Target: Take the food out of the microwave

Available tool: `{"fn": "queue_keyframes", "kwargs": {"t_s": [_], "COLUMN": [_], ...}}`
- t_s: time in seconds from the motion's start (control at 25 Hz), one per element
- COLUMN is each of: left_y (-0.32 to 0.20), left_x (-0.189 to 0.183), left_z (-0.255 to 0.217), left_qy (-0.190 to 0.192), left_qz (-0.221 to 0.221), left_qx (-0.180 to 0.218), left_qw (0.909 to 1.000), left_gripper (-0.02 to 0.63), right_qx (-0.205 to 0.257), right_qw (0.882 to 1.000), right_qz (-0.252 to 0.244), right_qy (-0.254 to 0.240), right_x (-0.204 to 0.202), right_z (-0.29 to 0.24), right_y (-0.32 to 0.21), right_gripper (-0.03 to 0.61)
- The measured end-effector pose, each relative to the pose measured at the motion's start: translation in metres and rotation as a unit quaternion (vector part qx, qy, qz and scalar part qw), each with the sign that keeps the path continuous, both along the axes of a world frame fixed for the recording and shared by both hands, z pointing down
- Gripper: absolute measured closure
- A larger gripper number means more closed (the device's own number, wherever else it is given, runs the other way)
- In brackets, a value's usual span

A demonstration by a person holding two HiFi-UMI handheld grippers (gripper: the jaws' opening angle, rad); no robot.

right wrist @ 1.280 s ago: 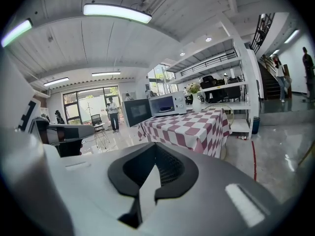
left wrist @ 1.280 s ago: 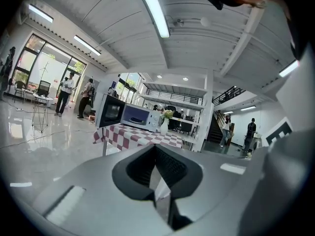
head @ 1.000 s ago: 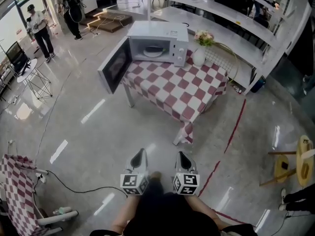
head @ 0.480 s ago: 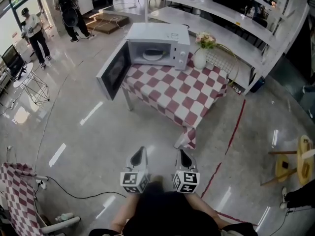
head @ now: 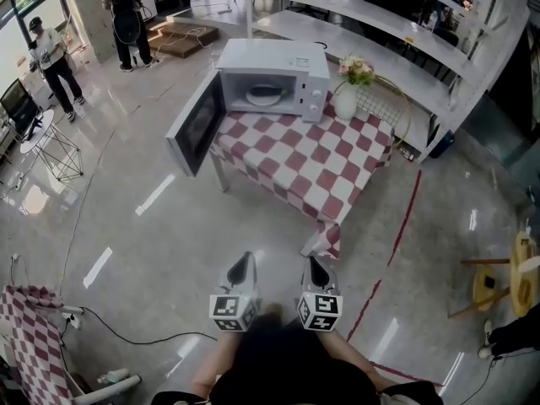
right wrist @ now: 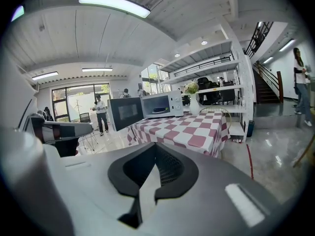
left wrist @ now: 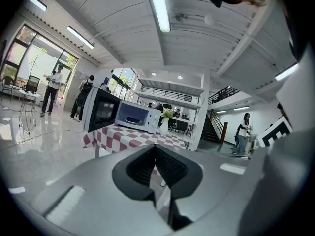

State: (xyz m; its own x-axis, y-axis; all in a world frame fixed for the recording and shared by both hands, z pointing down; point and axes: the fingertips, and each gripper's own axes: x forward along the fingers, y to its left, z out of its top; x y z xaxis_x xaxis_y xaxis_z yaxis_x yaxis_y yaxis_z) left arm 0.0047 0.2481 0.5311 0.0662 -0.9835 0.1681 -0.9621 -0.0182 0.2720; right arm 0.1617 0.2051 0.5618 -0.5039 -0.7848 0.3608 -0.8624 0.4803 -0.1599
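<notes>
Head view, steep angle down: food (head: pixel 263 96) looking like a pale round plateful, parked inside the white microwave (head: pixel 272 57) with the door (head: pixel 196 125) swung wide open, at the far end of the red-and-white checked table (head: pixel 337 171). Well apart from all that, left gripper (head: pixel 245 261) and right gripper (head: pixel 310 262) both pinched together on nothing. Can't read the control panel (head: pixel 314 87) print, too small.
</notes>
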Motion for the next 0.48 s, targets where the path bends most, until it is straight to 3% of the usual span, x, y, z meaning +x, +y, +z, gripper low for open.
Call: {"fn": "queue_keyframes", "kwargs": {"t_s": [0.48], "left_y": [0.009], "left_x": [-0.023], "left_z": [0.002], "left_qy": [0.007], "left_qz": [-0.028], "left_qx": [-0.001], "left_qw": [0.9996], "left_gripper": [0.604], "right_qx": [0.002], "right_qw": [1.0], "right_qz": [-0.027], "right_qy": [0.007], "right_x": [-0.025], "right_z": [0.0], "right_y": [0.0], "right_gripper": [0.577]}}
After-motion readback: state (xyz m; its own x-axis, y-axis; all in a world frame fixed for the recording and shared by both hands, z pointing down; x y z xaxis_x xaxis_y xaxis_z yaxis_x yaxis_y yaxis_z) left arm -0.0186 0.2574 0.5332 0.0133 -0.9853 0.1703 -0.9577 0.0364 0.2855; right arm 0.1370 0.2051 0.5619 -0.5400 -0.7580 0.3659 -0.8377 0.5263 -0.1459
